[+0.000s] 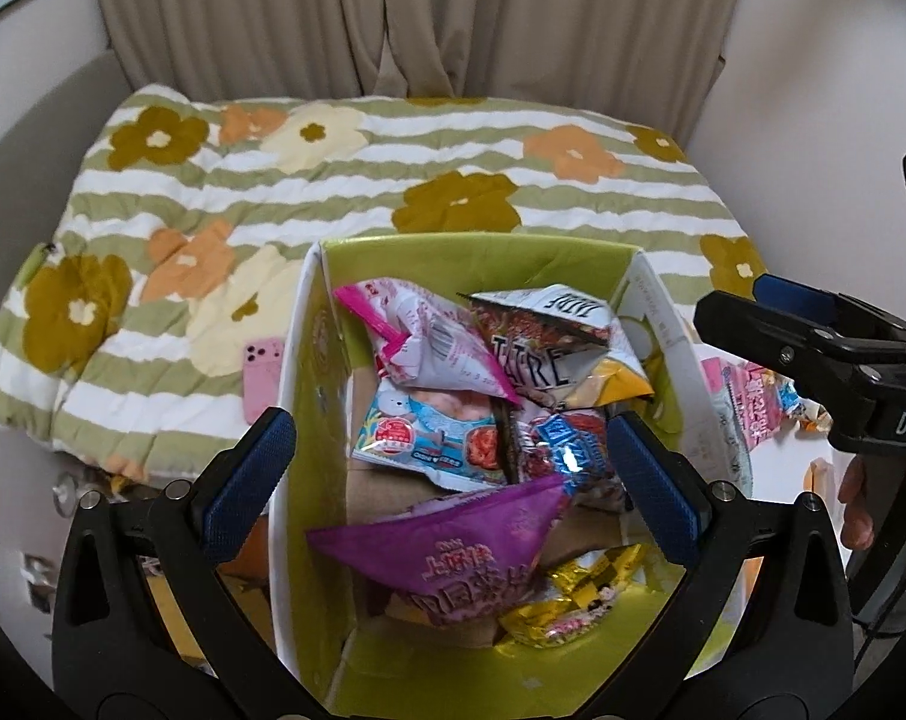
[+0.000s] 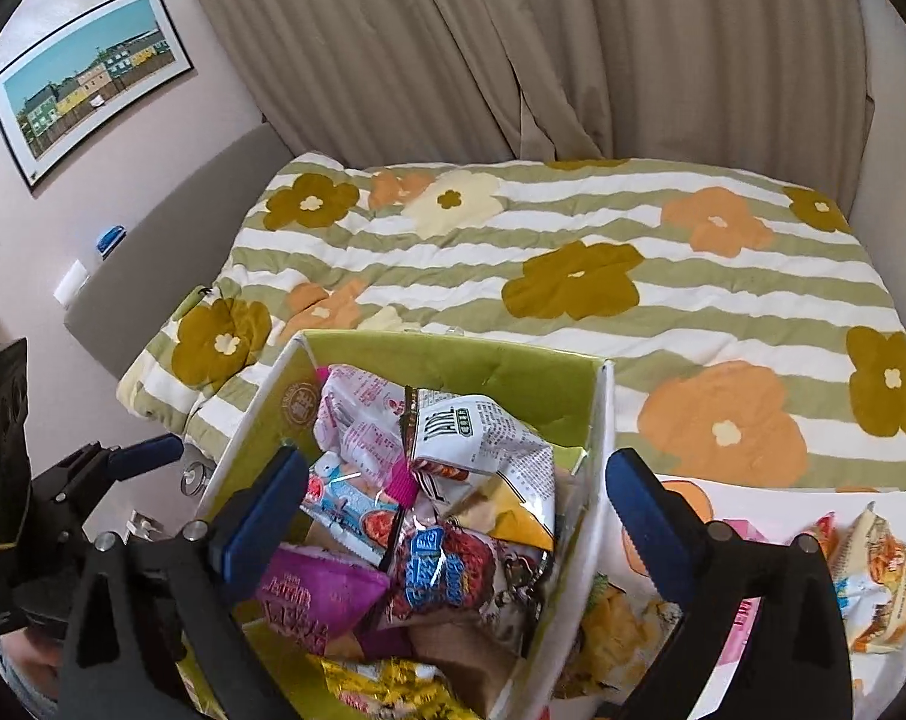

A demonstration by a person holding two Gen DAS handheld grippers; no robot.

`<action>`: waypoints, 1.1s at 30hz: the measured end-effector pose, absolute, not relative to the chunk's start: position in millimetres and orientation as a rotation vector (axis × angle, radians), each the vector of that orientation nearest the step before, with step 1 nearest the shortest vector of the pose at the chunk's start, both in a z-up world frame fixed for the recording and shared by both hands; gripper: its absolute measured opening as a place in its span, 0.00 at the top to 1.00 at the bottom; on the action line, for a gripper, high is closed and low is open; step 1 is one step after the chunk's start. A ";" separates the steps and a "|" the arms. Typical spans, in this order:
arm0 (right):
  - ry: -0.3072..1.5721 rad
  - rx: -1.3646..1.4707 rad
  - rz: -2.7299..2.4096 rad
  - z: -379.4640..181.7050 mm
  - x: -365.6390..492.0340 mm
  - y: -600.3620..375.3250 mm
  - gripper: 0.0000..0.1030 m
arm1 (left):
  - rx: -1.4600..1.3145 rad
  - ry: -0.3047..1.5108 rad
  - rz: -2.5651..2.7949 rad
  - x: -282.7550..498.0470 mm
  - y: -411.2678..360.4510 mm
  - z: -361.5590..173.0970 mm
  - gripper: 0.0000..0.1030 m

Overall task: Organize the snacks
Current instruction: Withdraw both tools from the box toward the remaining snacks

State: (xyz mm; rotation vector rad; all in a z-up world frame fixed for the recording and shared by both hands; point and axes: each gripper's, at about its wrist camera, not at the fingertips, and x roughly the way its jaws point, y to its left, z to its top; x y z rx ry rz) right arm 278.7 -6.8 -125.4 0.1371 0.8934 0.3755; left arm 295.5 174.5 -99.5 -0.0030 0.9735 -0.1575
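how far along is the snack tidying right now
Mostly done, it seems. The green box already holds a pile: a purple packet, a white packet, a gold one and more. Nothing is in hand: the left gripper and right gripper are both open and empty above the box. Left: a few packets lying outside, right of the box.

1. The left gripper (image 1: 453, 468) pointed steeply downward, its blue-padded jaws spread wide with nothing pressed between them.
2. The right gripper (image 2: 456, 510) tilted down likewise, jaws standing wide and holding nothing.
3. The person's fingers (image 1: 858, 504) wrapped the right gripper's handle at the frame's edge.
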 end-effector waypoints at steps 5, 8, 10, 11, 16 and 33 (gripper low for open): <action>0.858 0.125 0.404 -107.1 254.2 -25.8 0.04 | -0.001 0.944 -0.140 275.7 153.3 -80.2 0.00; 0.842 0.112 0.408 -95.9 238.4 -43.7 0.04 | -0.010 0.918 -0.133 261.5 136.6 -69.2 0.01; 0.827 0.095 0.400 -88.9 225.3 -59.0 0.04 | -0.032 0.900 -0.138 250.3 125.2 -62.9 0.00; 0.817 0.091 0.397 -86.3 219.7 -65.3 0.04 | -0.045 0.893 -0.142 244.1 119.2 -60.5 0.00; 0.756 0.087 0.365 -74.8 180.9 -106.7 0.04 | -0.038 0.863 -0.151 211.7 77.2 -54.7 0.01; 0.697 0.102 0.166 -102.3 78.0 -237.4 0.04 | -0.029 0.807 -0.147 101.0 -39.0 -83.3 0.00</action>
